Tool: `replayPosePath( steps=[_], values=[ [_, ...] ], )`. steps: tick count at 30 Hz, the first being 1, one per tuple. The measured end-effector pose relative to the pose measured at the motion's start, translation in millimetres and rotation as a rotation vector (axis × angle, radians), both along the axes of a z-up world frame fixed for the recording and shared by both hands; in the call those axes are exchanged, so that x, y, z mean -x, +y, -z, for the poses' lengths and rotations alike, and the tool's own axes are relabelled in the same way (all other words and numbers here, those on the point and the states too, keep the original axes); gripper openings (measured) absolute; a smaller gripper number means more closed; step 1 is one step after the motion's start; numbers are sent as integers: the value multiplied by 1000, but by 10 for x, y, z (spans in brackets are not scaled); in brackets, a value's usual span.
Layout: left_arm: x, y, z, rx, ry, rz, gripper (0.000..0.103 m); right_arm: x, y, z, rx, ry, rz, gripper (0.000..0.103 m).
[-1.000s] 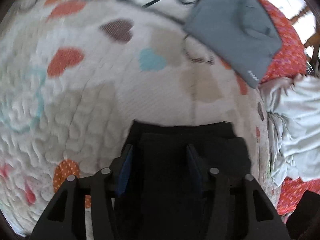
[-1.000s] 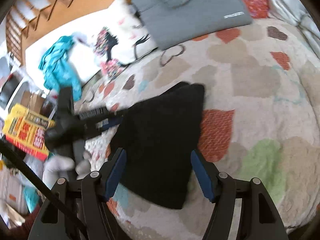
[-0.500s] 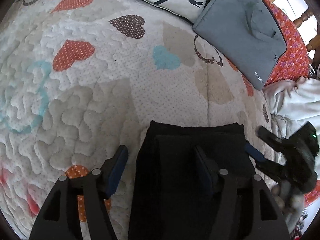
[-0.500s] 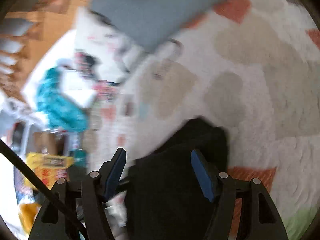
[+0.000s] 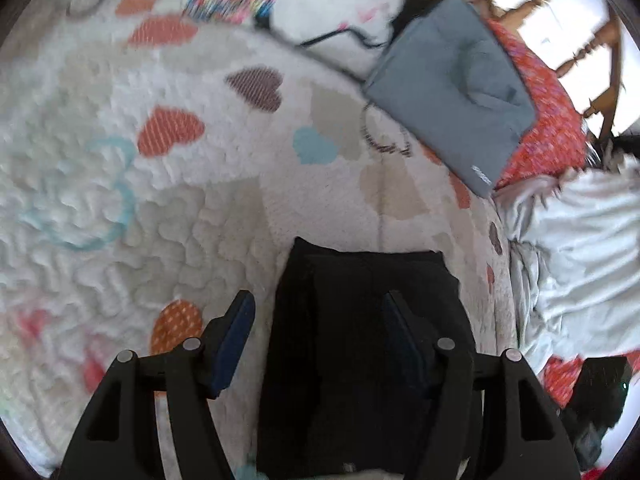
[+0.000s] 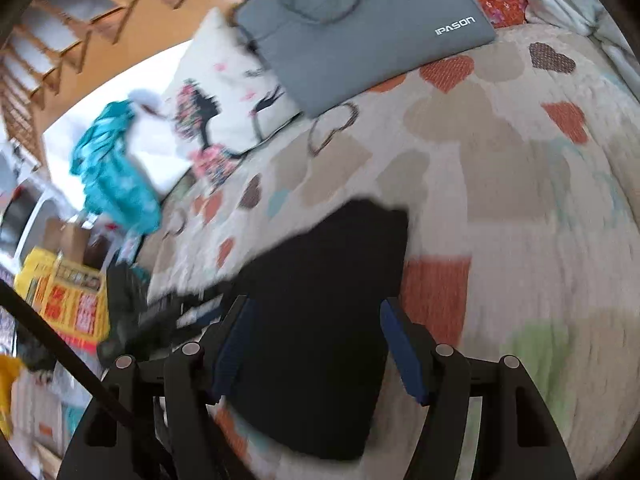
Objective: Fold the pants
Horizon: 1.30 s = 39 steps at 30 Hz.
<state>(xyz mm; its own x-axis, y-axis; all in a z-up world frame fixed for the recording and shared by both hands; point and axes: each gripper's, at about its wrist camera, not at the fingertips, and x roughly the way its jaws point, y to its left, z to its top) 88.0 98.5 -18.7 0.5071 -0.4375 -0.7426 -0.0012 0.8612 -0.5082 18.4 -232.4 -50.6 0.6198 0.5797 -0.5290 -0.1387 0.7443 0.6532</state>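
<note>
Black pants [image 5: 360,344], folded into a compact rectangle, are seen lying flat on the heart-print quilt [image 5: 192,184] of the bed. All places below are given rel. to the pants.

Left gripper [image 5: 320,336] is held just above the pants' near left part, jaws spread; they have just been opening. Its left pad is over bare quilt beside the pants' edge, right pad over the black cloth; nothing is pinched.

Right gripper [image 6: 316,348] is held over the pants [image 6: 320,320] from the other side, jaws spread wide, no cloth clamped betw. the pads.

Beyond the pants' far edge, well apart, a grey IPASON laptop sleeve [image 6: 360,20] is seen, w/ a printed white pillow [image 6: 228,100] beside it. A crumpled pale sheet [image 5: 580,248] is seen to the pants' right in the left wrist view. Some blur in both views.
</note>
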Motion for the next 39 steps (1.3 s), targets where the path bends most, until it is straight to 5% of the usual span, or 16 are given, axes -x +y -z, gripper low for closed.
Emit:
replayPosePath(
  steps=[3,8,21,30,39],
  values=[
    [183,-104,-53,-26,-29,29,66,244,115,130,1,2,-28,74],
    [284,-197,148,-50,50,46,65,131,146,685,-59,186,-39,75],
    [941,-337,-537,-234,-220,18,70,517,6,190,101,3,65,76],
    [646,4,-211,-43,-88,-20,70,414,-123,246,75,32,71,77],
    [108,-59,263,52,32,75,70,-425,-172,500,-40,137,21,79]
  ],
)
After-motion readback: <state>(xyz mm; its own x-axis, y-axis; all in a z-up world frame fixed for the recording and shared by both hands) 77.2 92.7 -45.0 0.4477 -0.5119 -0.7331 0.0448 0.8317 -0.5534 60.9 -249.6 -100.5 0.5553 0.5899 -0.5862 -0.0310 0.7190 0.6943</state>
